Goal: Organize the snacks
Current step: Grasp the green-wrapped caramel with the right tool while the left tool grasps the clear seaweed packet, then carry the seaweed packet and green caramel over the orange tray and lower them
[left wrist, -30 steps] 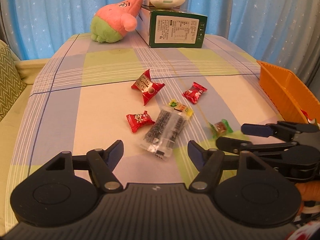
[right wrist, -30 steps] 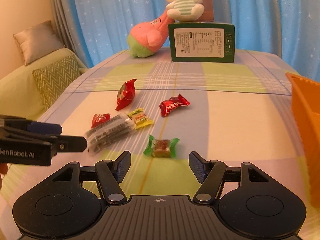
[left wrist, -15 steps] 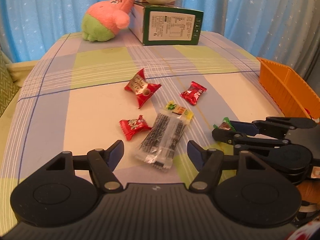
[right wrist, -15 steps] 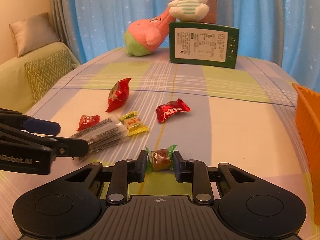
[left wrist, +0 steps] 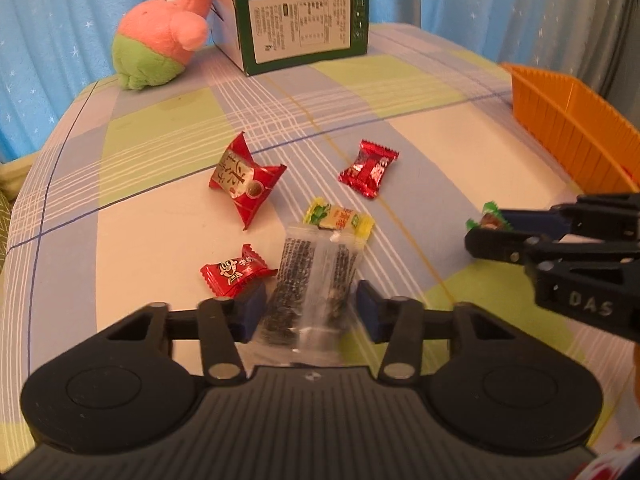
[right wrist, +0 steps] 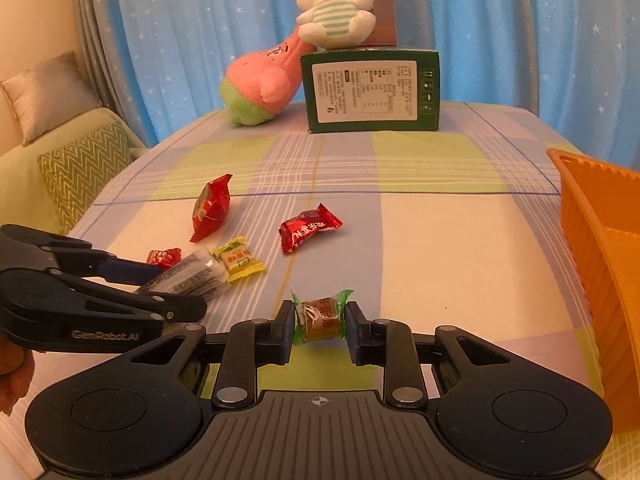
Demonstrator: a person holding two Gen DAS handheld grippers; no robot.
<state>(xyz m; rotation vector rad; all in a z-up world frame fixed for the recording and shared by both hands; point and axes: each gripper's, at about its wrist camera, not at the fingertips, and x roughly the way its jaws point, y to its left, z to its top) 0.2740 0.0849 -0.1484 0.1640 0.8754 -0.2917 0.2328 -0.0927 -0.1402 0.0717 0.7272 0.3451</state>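
My left gripper point(left wrist: 307, 312) has its jaws around the near end of a clear packet of dark snack sticks point(left wrist: 316, 280) lying on the table, pads touching its sides. My right gripper point(right wrist: 320, 330) is shut on a green-wrapped brown candy point(right wrist: 322, 316), held just above the cloth; the candy also shows in the left wrist view point(left wrist: 490, 221). Loose on the table lie a large red packet point(left wrist: 246, 180), a red candy point(left wrist: 370, 168), a yellow-green candy point(left wrist: 340, 220) and a small red candy point(left wrist: 234, 274).
An orange basket point(right wrist: 592, 240) stands at the right edge of the table. A green box point(right wrist: 370, 90), a pink plush point(right wrist: 264, 84) and a white plush point(right wrist: 334, 12) sit at the back. A sofa with cushions point(right wrist: 80, 168) is at the left.
My right gripper closed on the green candy and lifted it slightly. My left gripper moved forward and narrowed around the clear snack packet.
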